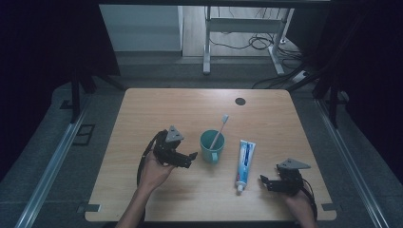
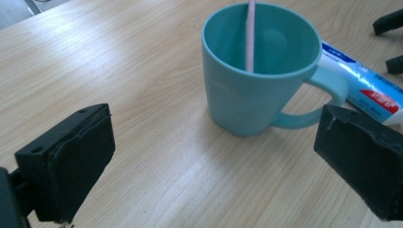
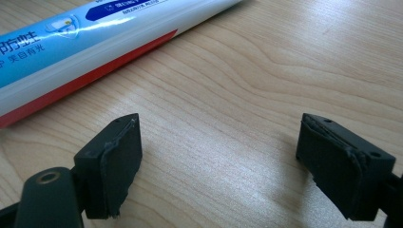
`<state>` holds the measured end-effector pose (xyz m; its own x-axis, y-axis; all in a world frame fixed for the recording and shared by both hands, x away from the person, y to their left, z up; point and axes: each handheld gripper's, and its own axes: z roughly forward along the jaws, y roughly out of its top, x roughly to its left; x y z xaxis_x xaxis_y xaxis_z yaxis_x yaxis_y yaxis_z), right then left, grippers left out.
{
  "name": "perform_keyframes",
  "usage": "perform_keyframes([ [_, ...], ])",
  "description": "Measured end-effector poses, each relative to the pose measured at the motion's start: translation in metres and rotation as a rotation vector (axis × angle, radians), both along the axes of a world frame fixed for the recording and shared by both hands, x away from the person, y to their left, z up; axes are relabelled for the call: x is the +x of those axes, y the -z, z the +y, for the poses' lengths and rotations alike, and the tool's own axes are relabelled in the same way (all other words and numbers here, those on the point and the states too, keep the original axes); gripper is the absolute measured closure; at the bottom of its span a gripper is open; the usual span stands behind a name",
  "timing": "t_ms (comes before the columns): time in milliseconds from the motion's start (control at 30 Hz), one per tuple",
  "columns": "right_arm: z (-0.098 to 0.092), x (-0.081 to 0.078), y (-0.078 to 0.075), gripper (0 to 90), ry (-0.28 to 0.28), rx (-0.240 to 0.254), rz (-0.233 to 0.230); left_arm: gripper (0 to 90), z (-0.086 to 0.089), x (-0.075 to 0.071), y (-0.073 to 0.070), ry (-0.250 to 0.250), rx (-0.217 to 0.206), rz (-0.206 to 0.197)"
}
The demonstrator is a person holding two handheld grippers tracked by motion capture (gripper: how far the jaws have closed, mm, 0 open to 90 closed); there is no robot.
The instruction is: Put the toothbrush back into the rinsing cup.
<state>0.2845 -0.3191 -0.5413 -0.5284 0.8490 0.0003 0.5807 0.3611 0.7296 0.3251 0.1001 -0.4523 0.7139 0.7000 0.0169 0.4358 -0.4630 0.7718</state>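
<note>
A teal mug (image 1: 212,145) stands mid-table with a pale pink toothbrush (image 1: 219,129) leaning in it, bristles up. In the left gripper view the mug (image 2: 256,71) is close ahead, handle to the right, the toothbrush (image 2: 250,33) inside. My left gripper (image 1: 190,159) sits just left of the mug, open, with only bare wood between its jaws (image 2: 214,166). A white and blue toothpaste tube (image 1: 245,163) lies right of the mug, cap toward me. My right gripper (image 1: 265,183) rests low on the table to the tube's right, open, the tube (image 3: 90,42) lying just ahead.
The wooden table (image 1: 157,109) has a dark round spot (image 1: 240,101) near its far edge. Beyond it stand a white desk frame (image 1: 207,42) and loose cables (image 1: 256,42) on the floor. Dark curtains flank both sides.
</note>
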Motion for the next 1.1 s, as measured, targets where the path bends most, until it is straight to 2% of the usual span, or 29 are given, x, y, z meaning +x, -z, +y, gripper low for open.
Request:
perform_keyframes([
  [233,0.000,0.000,0.000,15.1,0.000,0.000,0.001,0.0,0.004,-0.008,0.007,-0.001,0.025,-0.012],
  [833,0.000,0.000,0.000,15.1,0.002,0.000,0.001,0.0,0.016,-0.028,0.036,-0.021,0.000,-0.006],
  [1100,0.000,0.000,0.000,15.1,0.002,0.000,0.001,0.0,0.016,-0.036,0.051,-0.023,0.047,-0.010],
])
